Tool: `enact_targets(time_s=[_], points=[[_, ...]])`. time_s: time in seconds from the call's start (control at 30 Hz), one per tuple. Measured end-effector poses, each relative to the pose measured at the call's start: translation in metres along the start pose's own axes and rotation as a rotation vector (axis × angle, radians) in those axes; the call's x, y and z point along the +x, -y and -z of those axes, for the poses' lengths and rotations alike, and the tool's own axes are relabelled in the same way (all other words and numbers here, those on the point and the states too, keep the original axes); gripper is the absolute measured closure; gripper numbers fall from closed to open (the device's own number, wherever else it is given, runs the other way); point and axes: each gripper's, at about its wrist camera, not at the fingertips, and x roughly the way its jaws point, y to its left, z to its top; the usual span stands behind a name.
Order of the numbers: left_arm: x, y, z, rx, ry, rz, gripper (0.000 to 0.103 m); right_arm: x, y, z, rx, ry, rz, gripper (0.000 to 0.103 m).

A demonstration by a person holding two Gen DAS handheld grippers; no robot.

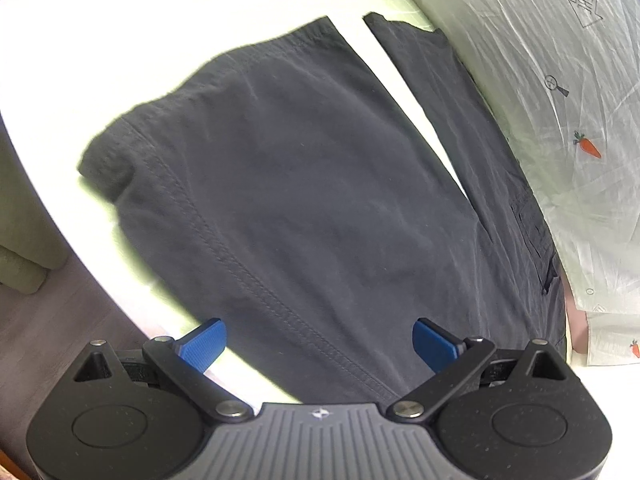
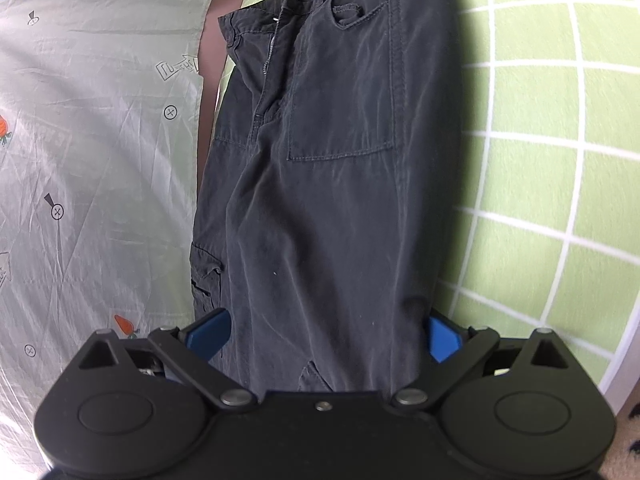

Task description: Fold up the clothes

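Dark trousers (image 1: pixel 304 184) lie spread flat on the green checked sheet (image 2: pixel 540 120), legs still apart, so folding seems barely begun; the left gripper (image 1: pixel 318 344) and right gripper (image 2: pixel 326 336) hover above, fingers apart, needing an edge to pinch.

Both fisheye views bend straight lines and go dark at the corners. In the left wrist view the sheet (image 1: pixel 100 40) at upper left is blown out to near white. The dark trousers (image 2: pixel 328 200) show soft creases, slightly blurred toward frame edges.

Two close downward wrist views, both over the dark trousers (image 1: pixel 304 184).
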Motion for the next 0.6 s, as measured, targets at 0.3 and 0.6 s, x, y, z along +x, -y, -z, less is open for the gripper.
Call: enact_targets(time_s=[0.3, 0.6], points=[[-0.013, -0.026, -0.02, -0.034, 0.051, -0.067, 0.005, -0.004, 0.001, 0.0, 0.02, 0.019, 0.008, 0.002], [-0.014, -0.041, -0.032, -0.114, 0.083, -0.013, 0.004, -0.005, 0.003, 0.0, 0.038, 0.033, 0.004, 0.002]])
